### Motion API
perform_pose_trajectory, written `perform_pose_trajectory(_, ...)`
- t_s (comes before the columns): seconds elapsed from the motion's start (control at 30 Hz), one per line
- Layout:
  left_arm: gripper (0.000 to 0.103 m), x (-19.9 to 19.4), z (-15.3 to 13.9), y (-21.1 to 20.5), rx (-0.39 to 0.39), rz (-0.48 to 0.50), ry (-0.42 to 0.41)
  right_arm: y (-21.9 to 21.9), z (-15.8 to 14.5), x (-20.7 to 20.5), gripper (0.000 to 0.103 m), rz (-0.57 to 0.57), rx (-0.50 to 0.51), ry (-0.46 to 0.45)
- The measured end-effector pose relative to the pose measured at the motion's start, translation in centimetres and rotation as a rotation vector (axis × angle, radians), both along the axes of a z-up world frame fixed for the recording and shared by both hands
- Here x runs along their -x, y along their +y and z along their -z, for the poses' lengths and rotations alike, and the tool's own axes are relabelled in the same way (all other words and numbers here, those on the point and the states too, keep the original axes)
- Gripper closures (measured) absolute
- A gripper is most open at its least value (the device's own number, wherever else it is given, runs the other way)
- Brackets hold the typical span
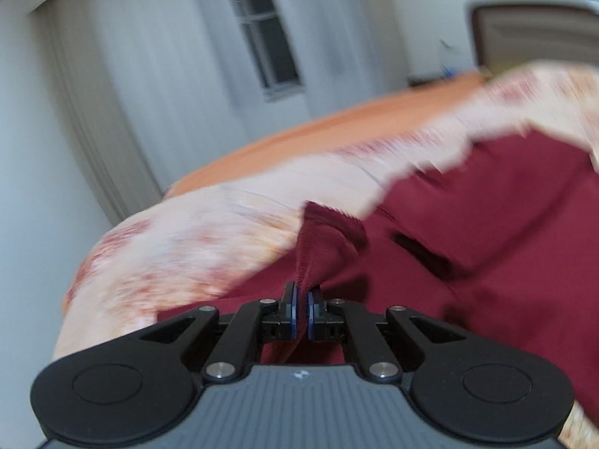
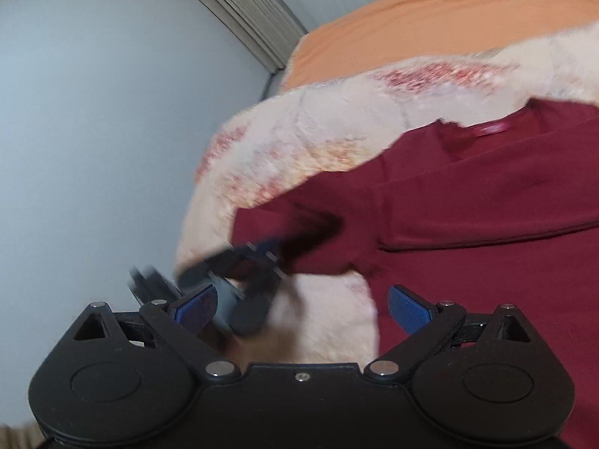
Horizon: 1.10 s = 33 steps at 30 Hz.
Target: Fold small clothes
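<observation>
A dark red shirt (image 1: pixel 486 224) (image 2: pixel 468 194) lies spread on a cream blanket with red-orange patches (image 1: pixel 179 247) (image 2: pixel 310 142). My left gripper (image 1: pixel 302 308) is shut on a hemmed edge of the dark red shirt (image 1: pixel 318 247), which bunches up from between its blue pads. In the right wrist view the left gripper (image 2: pixel 277 247) shows blurred at the shirt's left sleeve. My right gripper (image 2: pixel 302 308) stands open above the blanket by the shirt's lower left edge, with nothing between its fingers. The shirt's collar (image 2: pixel 490 127) lies at the far side.
An orange sheet (image 1: pixel 337 131) (image 2: pixel 430 22) covers the bed beyond the blanket. White curtains and a window (image 1: pixel 262 37) stand behind it, with a headboard (image 1: pixel 535 33) at the far right. A pale wall (image 2: pixel 93 131) runs along the bed's left side.
</observation>
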<state>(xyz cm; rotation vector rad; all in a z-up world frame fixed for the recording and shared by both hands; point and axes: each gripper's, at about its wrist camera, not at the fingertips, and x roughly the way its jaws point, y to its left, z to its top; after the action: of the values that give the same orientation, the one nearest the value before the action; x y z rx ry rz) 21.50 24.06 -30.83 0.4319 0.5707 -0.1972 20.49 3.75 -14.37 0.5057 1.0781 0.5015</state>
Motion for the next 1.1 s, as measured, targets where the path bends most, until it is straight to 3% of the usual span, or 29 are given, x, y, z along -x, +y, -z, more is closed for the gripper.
perform_pose_trajectory(0.13, 0.089, 2.7, 2.5, -2.2, -0.138, -0.005, 0.016, 0.8, 5.9, -5.8, 0.008, 0.005, -0.216, 0.186)
perform_pose_trajectory(0.2, 0.053, 4.2, 2.7, -1.8, -0.168, -0.001, 0.019, 1.5, 8.7, -7.8, 0.012, 0.027, -0.297, 0.266)
perform_pose_trajectory(0.33, 0.036, 6.9, 0.3, 0.8, -0.084, -0.032, 0.015, 2.8, 12.2, -10.1, 0.02, 0.068, -0.354, 0.326)
perform_pose_trajectory(0.4, 0.032, 7.6, -1.2, 3.2, 0.006, -0.097, 0.04, 3.6, 13.1, -10.9, 0.026, 0.072, -0.334, 0.304)
perform_pose_trajectory(0.47, 0.032, 7.6, -2.6, 7.0, 0.177, -0.209, 0.098, 4.4, 14.0, -11.5, 0.04, 0.056, -0.31, 0.278)
perform_pose_trajectory(0.57, 0.032, 6.8, -3.5, 12.6, 0.409, -0.379, 0.158, 5.7, 15.2, -12.2, 0.049, 0.014, -0.197, 0.253)
perform_pose_trajectory(0.63, 0.032, 6.1, -3.9, 15.2, 0.486, -0.457, 0.164, 6.4, 16.4, -12.4, 0.05, -0.005, -0.164, 0.26)
perform_pose_trajectory(0.7, 0.032, 4.9, -3.9, 17.2, 0.559, -0.518, 0.174, 7.2, 17.1, -12.3, 0.057, -0.022, -0.129, 0.248)
perform_pose_trajectory(0.77, 0.033, 3.7, -3.6, 18.7, 0.637, -0.565, 0.192, 7.4, 17.2, -12.2, 0.096, -0.042, -0.114, 0.237)
perform_pose_trajectory(0.87, 0.033, 1.7, -3.1, 19.2, 0.695, -0.597, 0.21, 6.3, 14.7, -11.6, 0.096, -0.064, -0.171, 0.164)
perform_pose_trajectory(0.97, 0.032, 0.6, -3.5, 18.3, 0.712, -0.566, 0.211, 2.1, 10.5, -10.7, 0.096, -0.062, -0.202, 0.052)
perform_pose_trajectory(1.1, 0.03, -0.3, -3.8, 15.9, 0.699, -0.504, 0.22, -4.7, 7.1, -10.3, 0.096, -0.037, -0.064, -0.046)
